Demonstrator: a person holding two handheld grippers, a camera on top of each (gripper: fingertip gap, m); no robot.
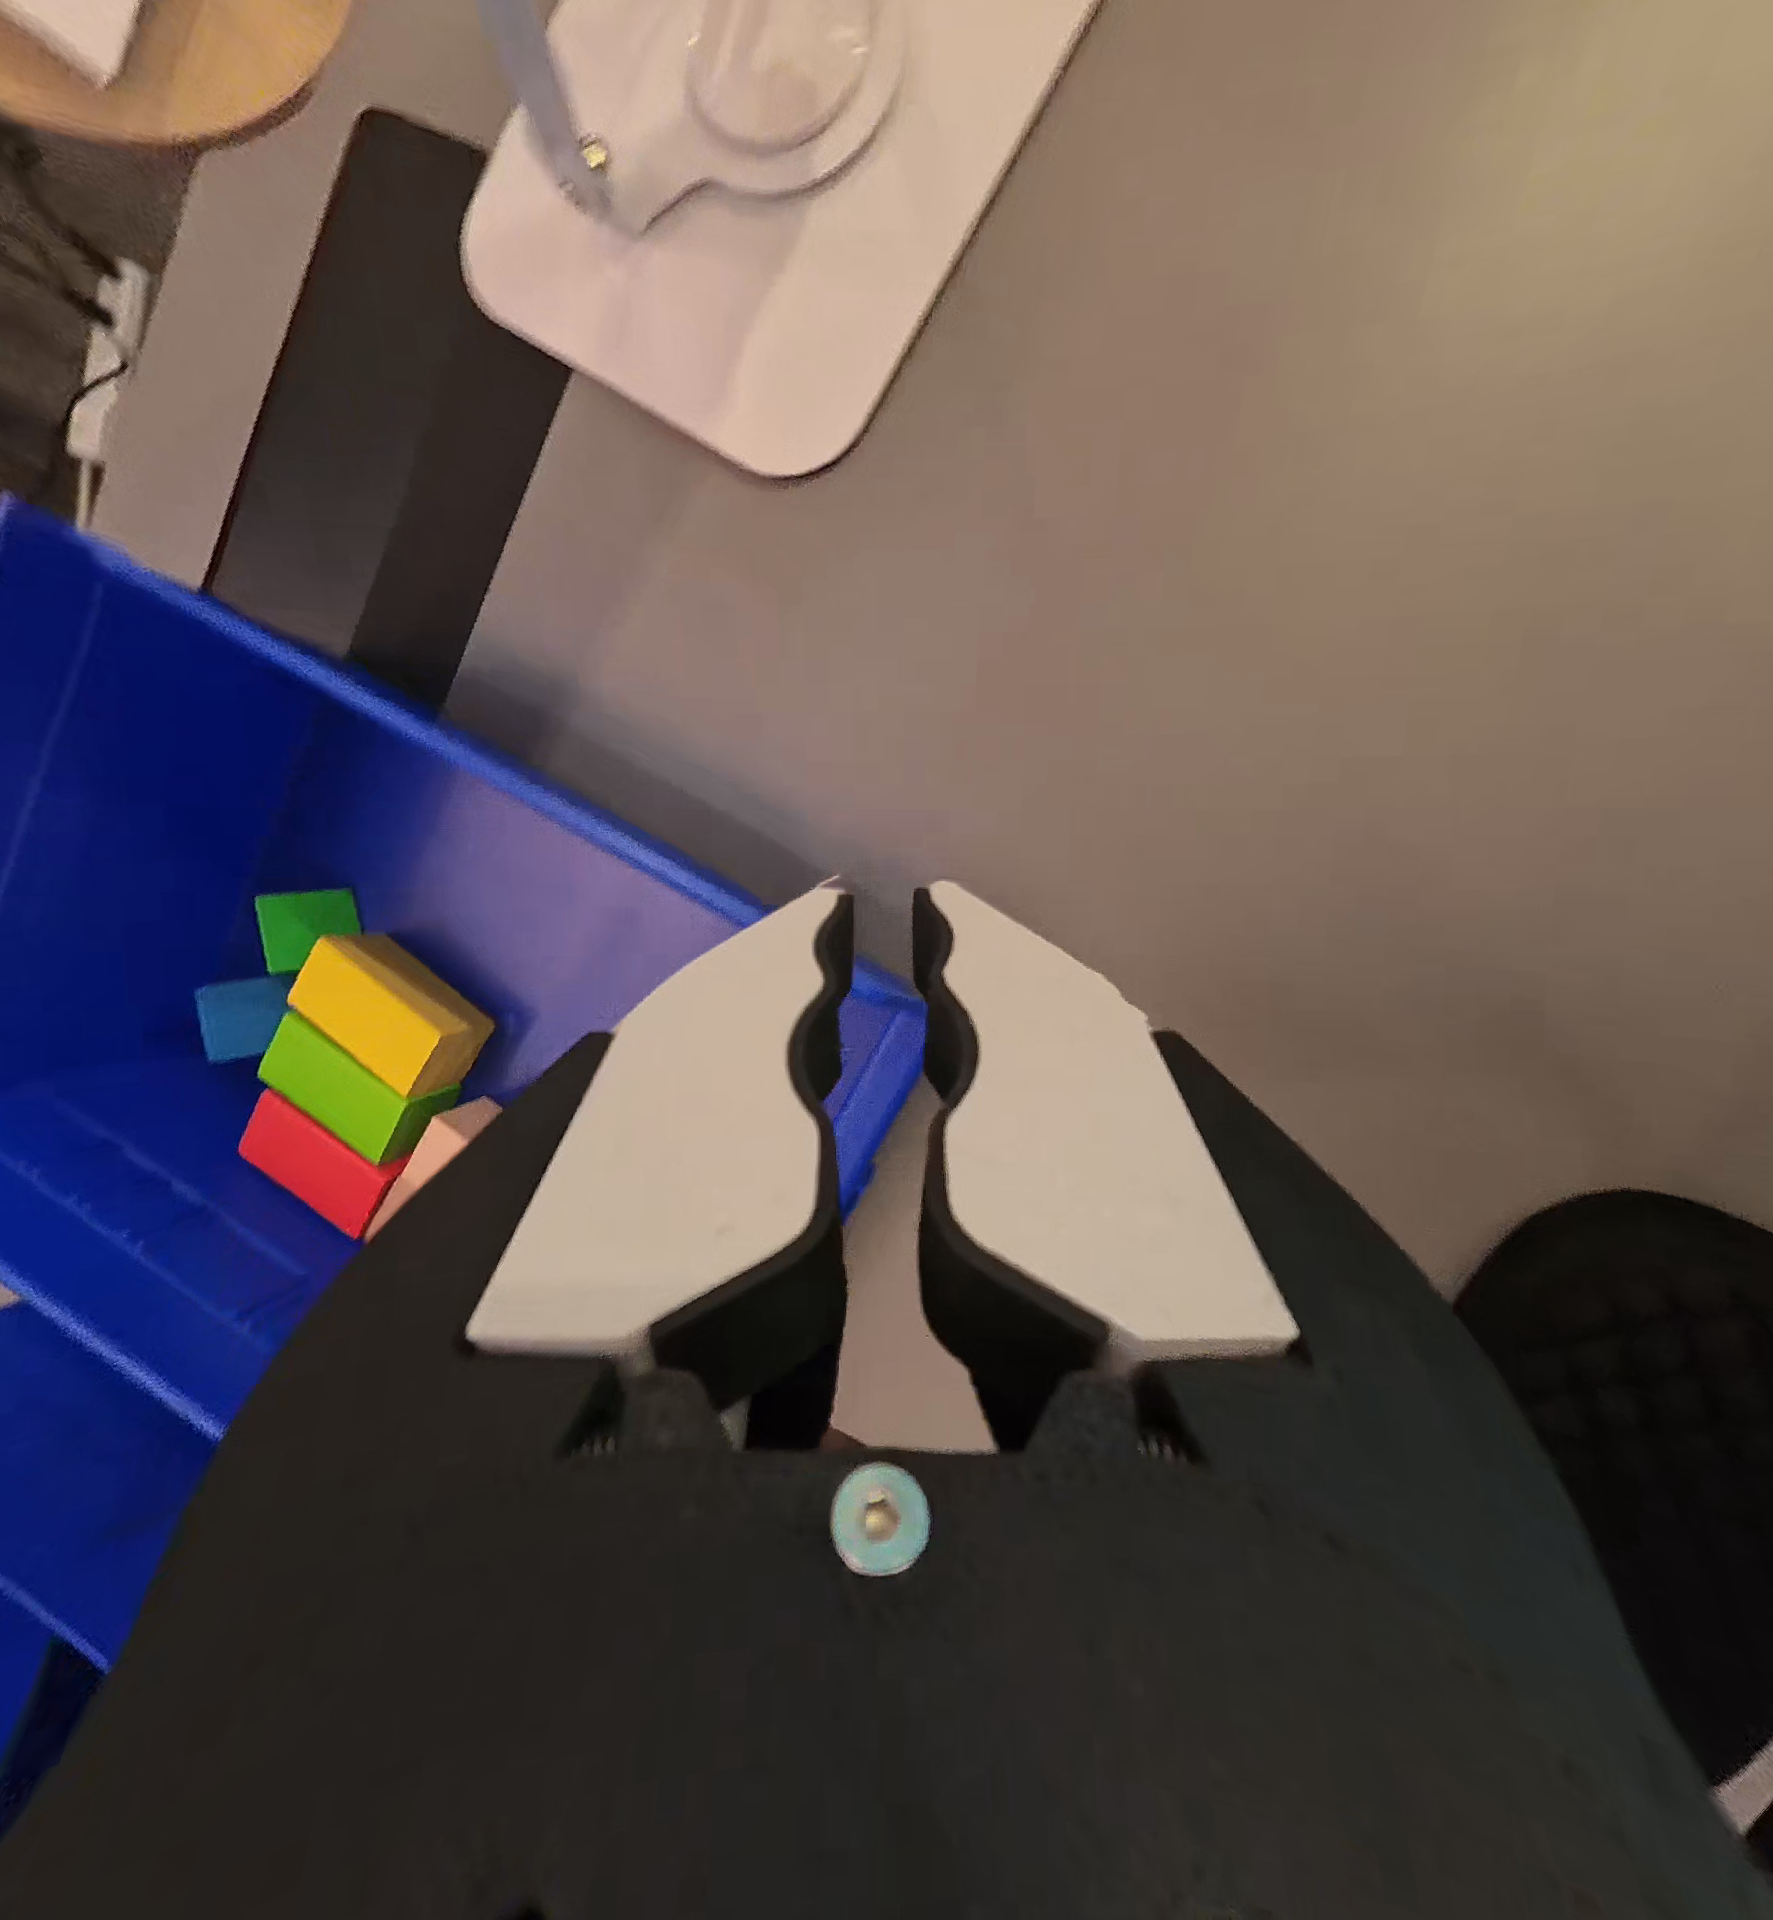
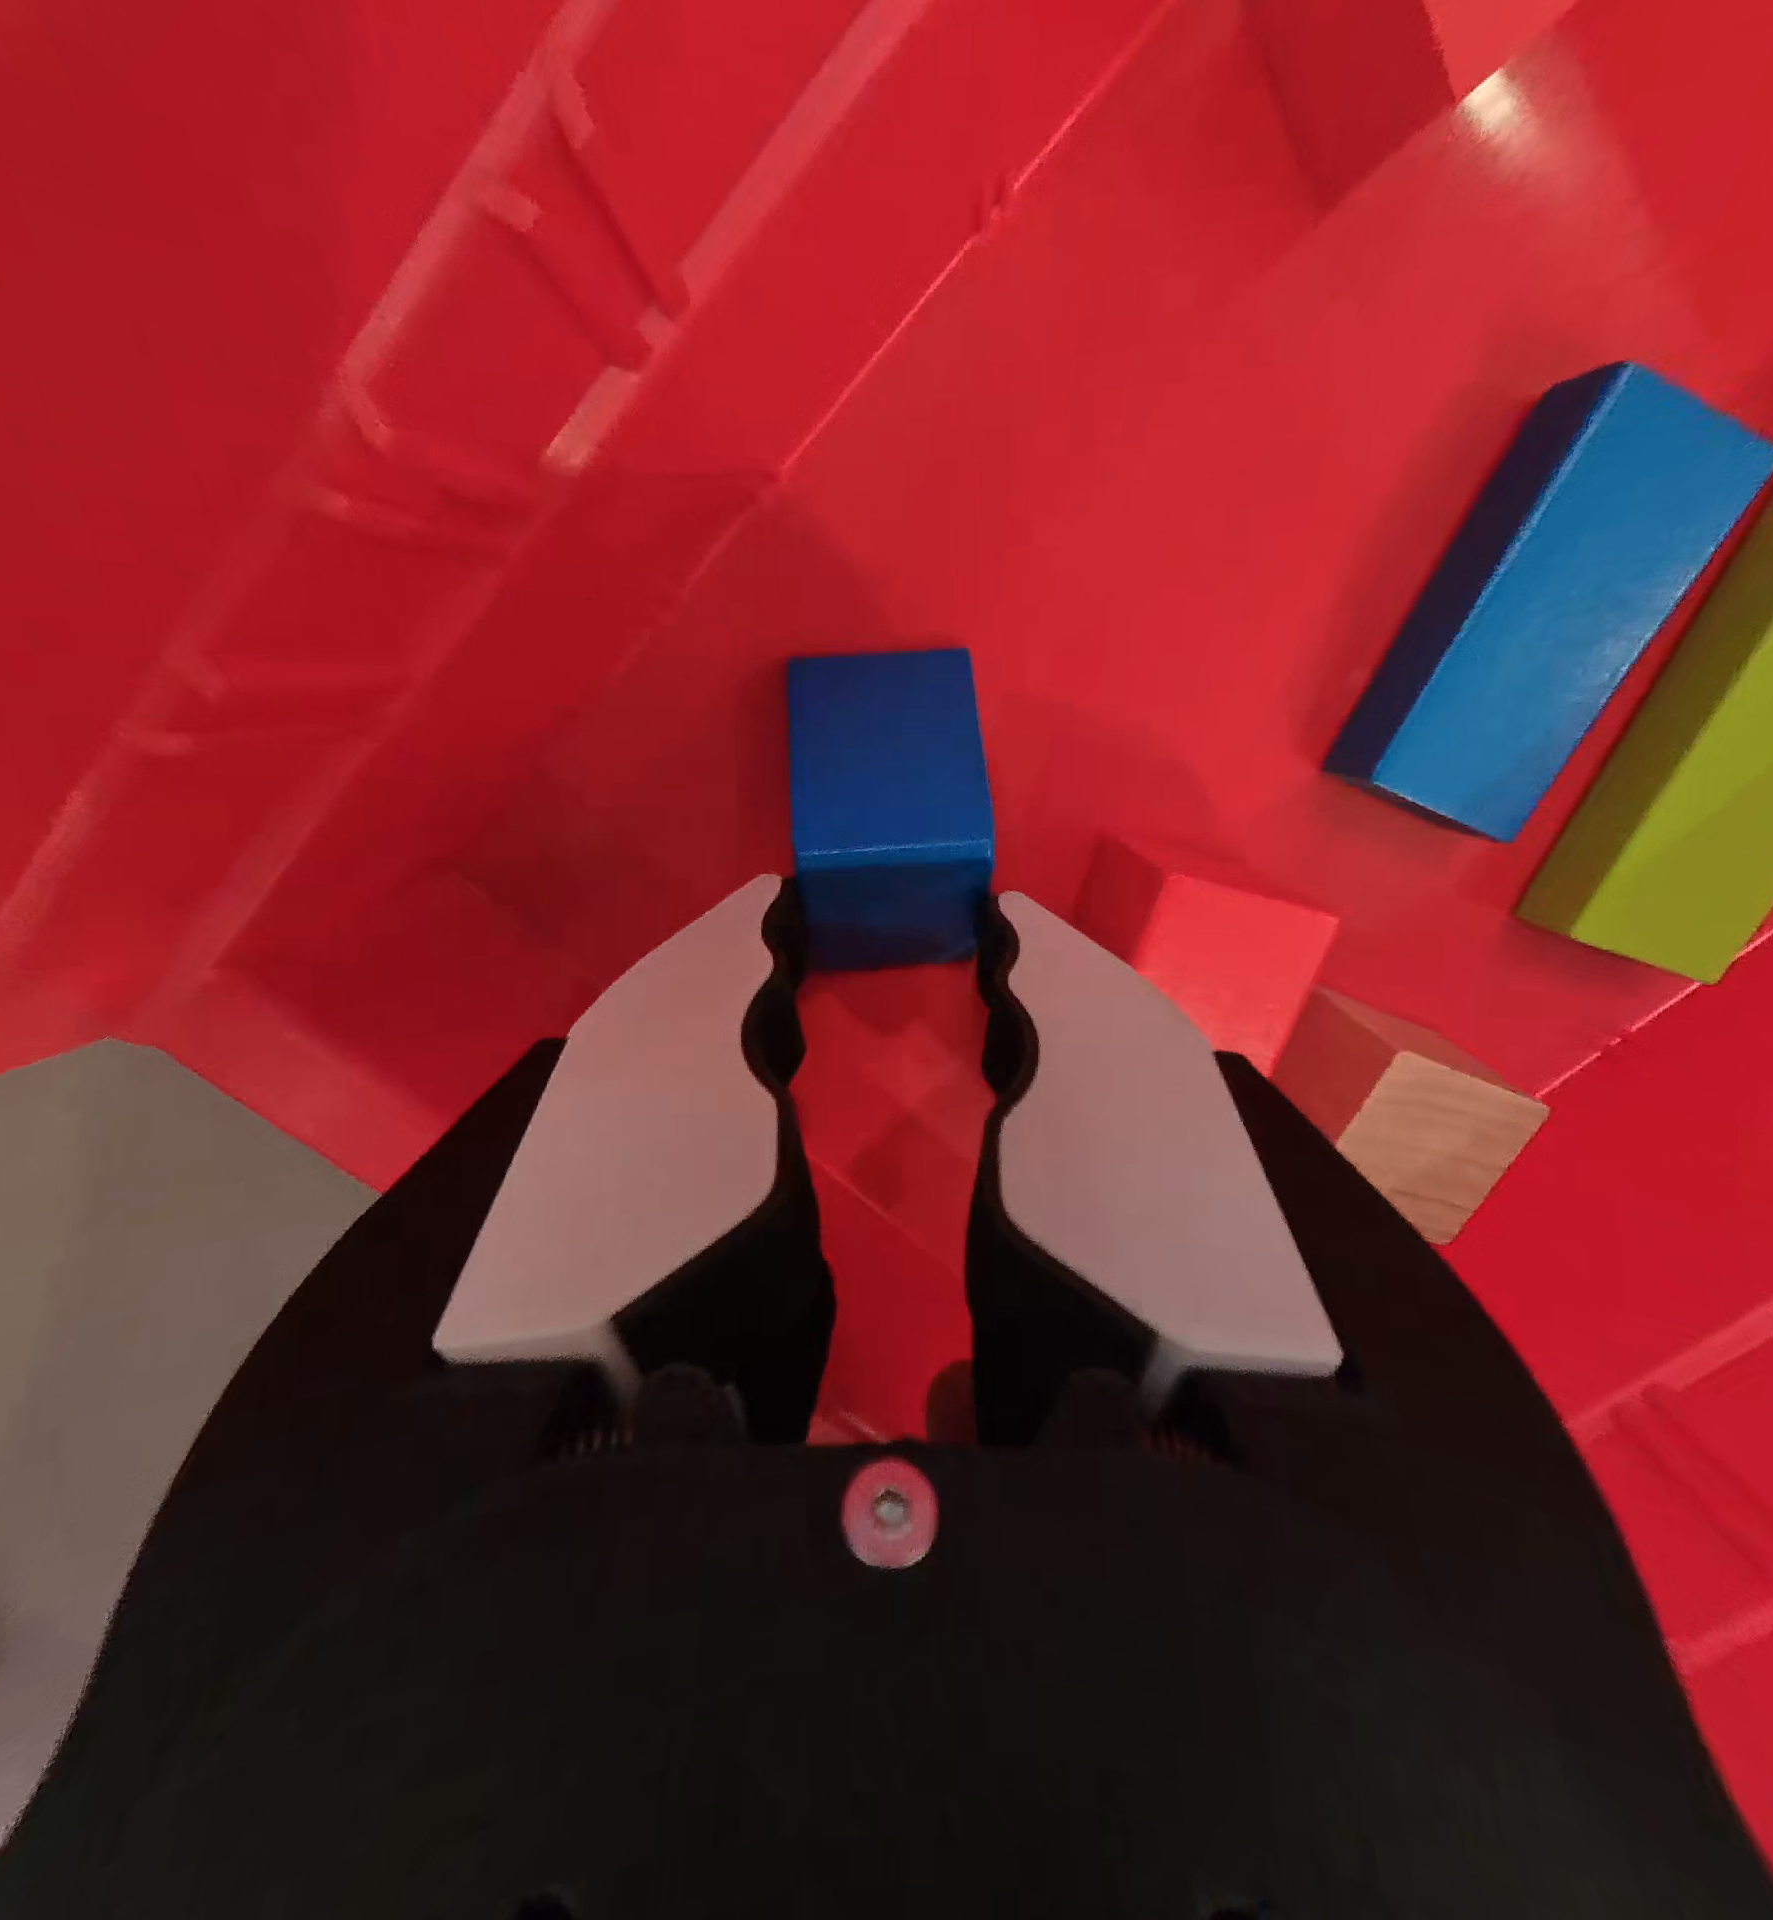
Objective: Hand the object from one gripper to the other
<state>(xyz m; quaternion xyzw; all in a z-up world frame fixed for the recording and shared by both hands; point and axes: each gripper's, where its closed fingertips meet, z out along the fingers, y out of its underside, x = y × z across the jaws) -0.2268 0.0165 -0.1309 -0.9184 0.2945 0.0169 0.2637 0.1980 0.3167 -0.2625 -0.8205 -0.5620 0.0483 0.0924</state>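
In the right wrist view my right gripper (image 2: 887, 914) reaches into a red bin (image 2: 446, 416). Its two pads press on the sides of a dark blue block (image 2: 882, 769), which sticks out ahead of the fingertips. In the left wrist view my left gripper (image 1: 882, 904) hovers over the near corner of a blue bin (image 1: 134, 779) and the grey table (image 1: 1277, 623). Its jaws stand a little apart with nothing between them. Neither view shows the other gripper.
The blue bin holds stacked yellow (image 1: 388, 1008), green (image 1: 352, 1091) and red (image 1: 316, 1158) blocks. The red bin holds a light blue block (image 2: 1557, 603), a lime block (image 2: 1713, 769), a red cube (image 2: 1235, 966) and a wooden block (image 2: 1433, 1143). A white board (image 1: 757, 312) lies beyond. The left gripper's tips are roughly 55 cm from the right gripper's.
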